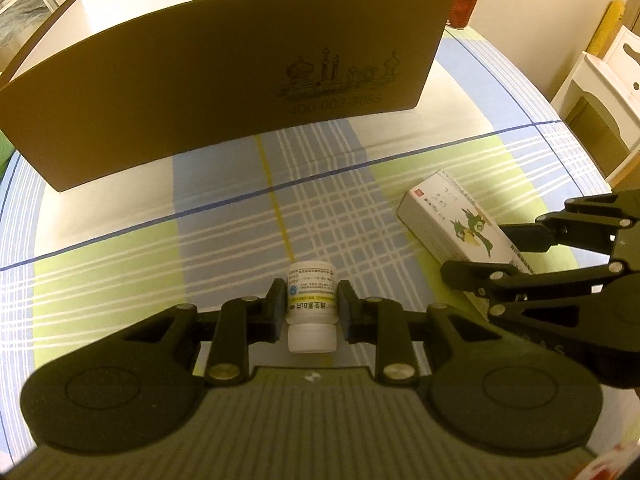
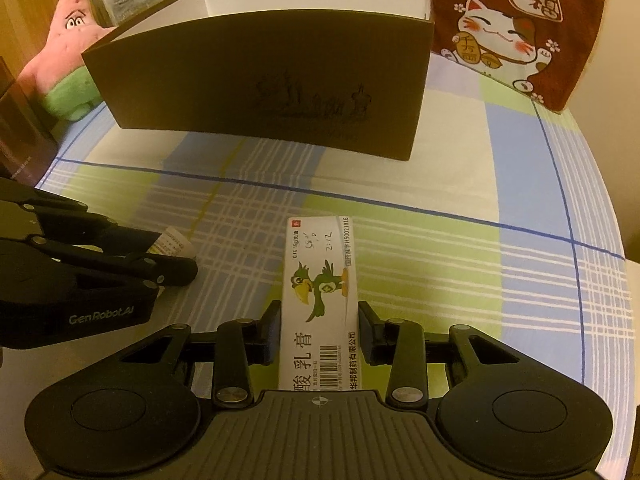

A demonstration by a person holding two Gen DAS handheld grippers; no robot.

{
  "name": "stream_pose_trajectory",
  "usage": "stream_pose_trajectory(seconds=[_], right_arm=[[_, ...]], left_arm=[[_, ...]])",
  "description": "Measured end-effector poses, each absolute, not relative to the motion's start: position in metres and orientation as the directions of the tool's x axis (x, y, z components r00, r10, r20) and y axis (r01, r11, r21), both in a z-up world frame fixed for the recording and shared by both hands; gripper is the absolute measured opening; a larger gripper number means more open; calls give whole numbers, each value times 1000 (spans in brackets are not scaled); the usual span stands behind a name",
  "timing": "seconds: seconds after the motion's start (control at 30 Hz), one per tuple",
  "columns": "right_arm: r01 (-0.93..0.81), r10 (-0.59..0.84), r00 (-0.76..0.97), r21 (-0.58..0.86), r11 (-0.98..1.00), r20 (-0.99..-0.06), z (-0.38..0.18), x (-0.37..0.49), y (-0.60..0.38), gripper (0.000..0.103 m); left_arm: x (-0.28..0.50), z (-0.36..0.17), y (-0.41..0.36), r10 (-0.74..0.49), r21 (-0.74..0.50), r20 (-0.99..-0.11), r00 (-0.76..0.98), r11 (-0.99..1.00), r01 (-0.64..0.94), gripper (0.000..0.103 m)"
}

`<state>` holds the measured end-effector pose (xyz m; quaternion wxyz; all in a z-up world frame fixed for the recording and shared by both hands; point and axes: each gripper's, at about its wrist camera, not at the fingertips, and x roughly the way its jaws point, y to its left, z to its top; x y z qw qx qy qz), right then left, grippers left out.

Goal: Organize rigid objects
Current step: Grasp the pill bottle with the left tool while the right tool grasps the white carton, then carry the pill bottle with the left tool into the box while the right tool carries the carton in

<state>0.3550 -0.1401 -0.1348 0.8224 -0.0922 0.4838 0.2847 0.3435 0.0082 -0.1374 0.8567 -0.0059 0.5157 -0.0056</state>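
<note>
Both pinch: left gripper (image 1: 311,307) on bottle (image 1: 311,303), right gripper (image 2: 319,328) on carton (image 2: 319,300); plush (image 2: 66,44) only in right view, prob. starfish.

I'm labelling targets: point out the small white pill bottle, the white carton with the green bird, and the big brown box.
Small white pill bottle (image 1: 311,292), left wrist view, label.
White carton with green bird (image 2: 320,280), right wrist view, bird print.
Big brown cardboard box (image 2: 260,92), right wrist view, front wall.

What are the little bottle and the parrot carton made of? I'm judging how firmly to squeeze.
Bottle: looks like white plastic, smooth and slightly glossy, with a paper label. Parrot carton: seemingly thin printed cardboard, matte, with crisp folded edges.
</note>
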Motion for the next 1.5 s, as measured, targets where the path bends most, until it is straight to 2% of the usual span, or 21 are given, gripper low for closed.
stream_pose_trajectory(seconds=[0.33,0.77,1.5], right_arm=[[-545,406,348,170,821,-845,-128,350,-145,38],[-565,453,355,198,801,-818,-97,341,-140,38],[-623,585,409,254,740,-700,-13,377,-119,38]], left_arm=[[336,-132,9,-23,-18,-876,482,1000,16,25],[313,-101,28,10,-19,-843,538,999,-48,25],[316,-10,83,94,18,-727,680,993,-119,25]])
